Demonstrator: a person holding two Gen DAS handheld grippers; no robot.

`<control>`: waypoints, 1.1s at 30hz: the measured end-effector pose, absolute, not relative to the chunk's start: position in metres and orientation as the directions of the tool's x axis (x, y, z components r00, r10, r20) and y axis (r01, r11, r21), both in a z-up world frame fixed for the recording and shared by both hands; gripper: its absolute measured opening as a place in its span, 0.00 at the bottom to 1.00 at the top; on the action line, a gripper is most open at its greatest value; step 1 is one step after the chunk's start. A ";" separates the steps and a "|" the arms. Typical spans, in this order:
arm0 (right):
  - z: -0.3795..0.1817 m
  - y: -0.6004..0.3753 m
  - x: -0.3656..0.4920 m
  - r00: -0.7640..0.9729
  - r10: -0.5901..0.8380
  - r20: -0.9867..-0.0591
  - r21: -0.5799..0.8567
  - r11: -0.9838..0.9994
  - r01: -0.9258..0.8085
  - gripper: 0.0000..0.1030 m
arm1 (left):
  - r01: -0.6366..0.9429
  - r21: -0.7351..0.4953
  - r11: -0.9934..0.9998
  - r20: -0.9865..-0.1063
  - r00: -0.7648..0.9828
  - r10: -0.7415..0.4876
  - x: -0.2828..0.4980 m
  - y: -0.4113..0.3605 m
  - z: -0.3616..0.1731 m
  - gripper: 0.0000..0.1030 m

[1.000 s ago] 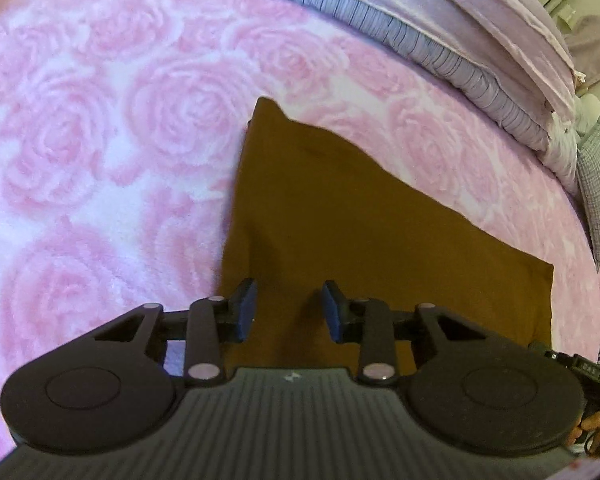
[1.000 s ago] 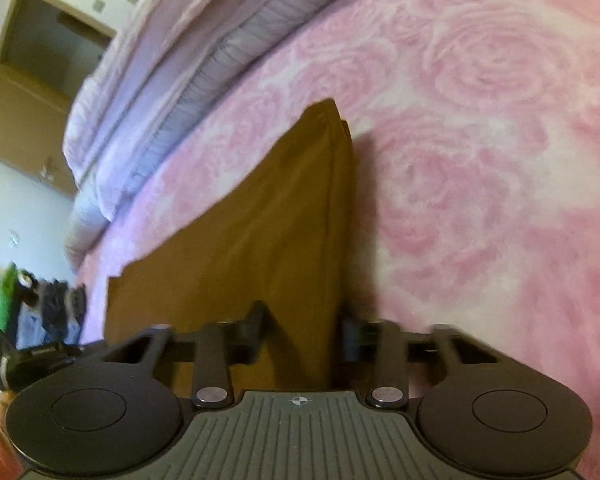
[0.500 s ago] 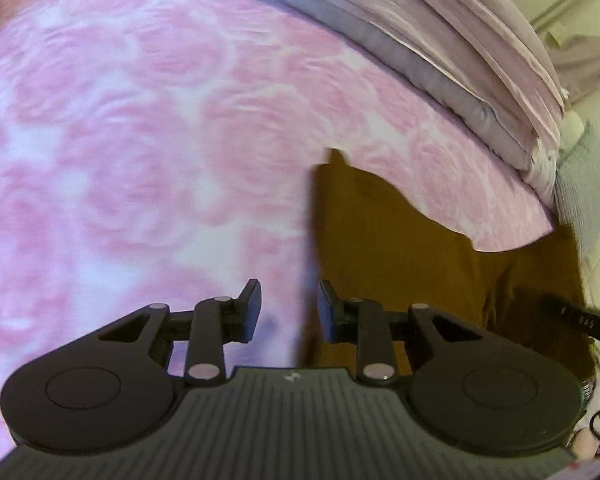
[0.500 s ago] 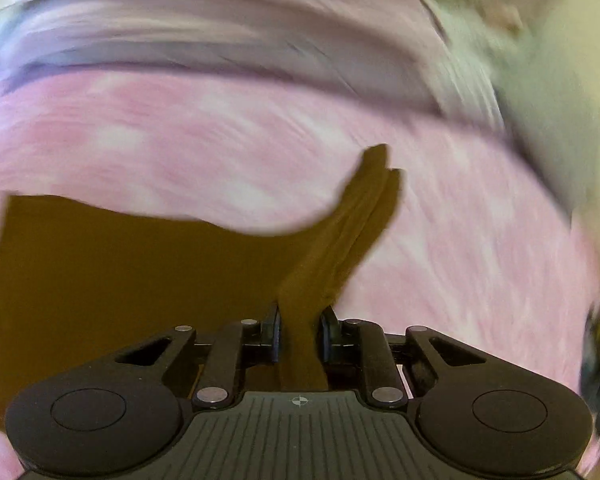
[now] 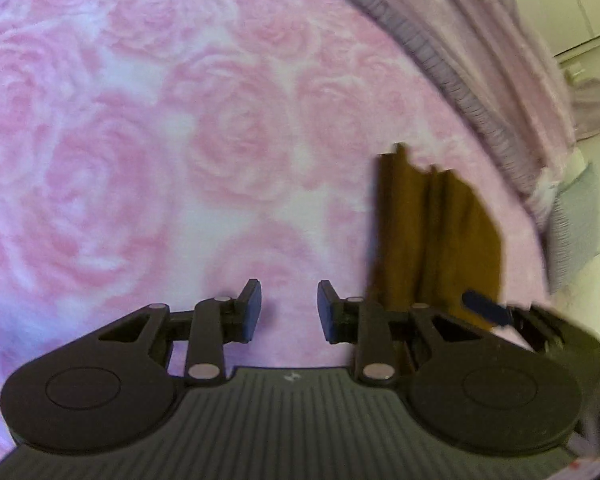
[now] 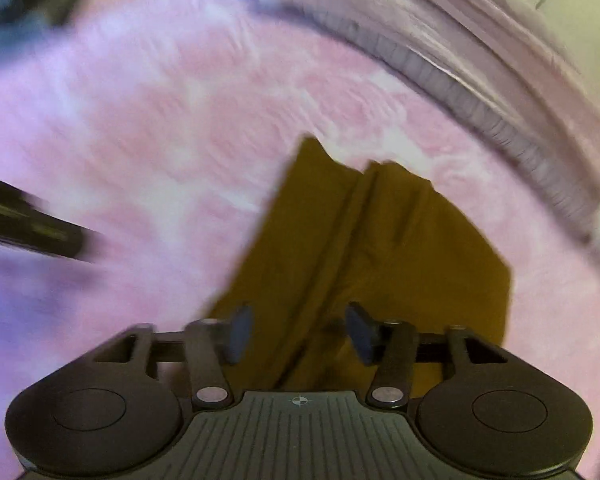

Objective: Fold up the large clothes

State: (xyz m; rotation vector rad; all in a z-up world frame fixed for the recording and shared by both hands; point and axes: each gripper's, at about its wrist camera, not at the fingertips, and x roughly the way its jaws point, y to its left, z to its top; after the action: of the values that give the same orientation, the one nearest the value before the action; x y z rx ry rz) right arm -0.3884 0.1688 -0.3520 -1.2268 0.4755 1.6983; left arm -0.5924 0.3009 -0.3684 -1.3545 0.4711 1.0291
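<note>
Released half a second ago, brown garment point(image 6: 380, 248) lies bunched on pink blanket point(image 5: 180, 160); both grippers' jaws spread, empty

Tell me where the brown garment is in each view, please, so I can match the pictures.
Left wrist: brown garment lies right of centre, beyond the right finger of the left gripper.
Right wrist: it fills the centre, running under the right gripper.
Shared landmark: striped bedding along the upper right.
</note>
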 end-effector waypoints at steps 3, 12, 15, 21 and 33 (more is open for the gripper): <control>-0.314 0.158 -0.348 -0.120 0.473 -0.873 -0.112 -0.434 -0.894 0.51 | -0.762 -0.645 -0.055 -0.732 0.595 0.331 -0.569 0.311 -0.354 0.24; -0.349 0.221 -0.167 0.052 0.387 -0.920 0.003 0.141 -0.990 0.51 | -0.743 -0.663 0.094 -0.708 0.663 0.243 -0.464 0.353 -0.376 0.30; -0.367 0.233 -0.139 -0.059 0.357 -0.932 0.146 0.220 -0.964 0.51 | -0.786 -0.606 0.119 -0.751 0.615 0.241 -0.450 0.361 -0.387 0.30; -0.384 0.245 -0.129 -0.088 0.352 -0.932 0.168 0.205 -0.964 0.51 | -0.772 -0.617 0.152 -0.736 0.635 0.234 -0.441 0.359 -0.390 0.30; -0.380 0.258 -0.183 -0.050 0.383 -0.923 0.059 0.012 -0.998 0.44 | -0.831 -0.535 0.153 -0.722 0.544 0.427 -0.472 0.319 -0.356 0.09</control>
State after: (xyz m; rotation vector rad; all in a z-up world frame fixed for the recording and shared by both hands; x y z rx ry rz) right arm -0.1832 0.2579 -0.3804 -0.8722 0.9645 1.3927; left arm -0.4717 0.3193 -0.3565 -1.0750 0.4551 0.9475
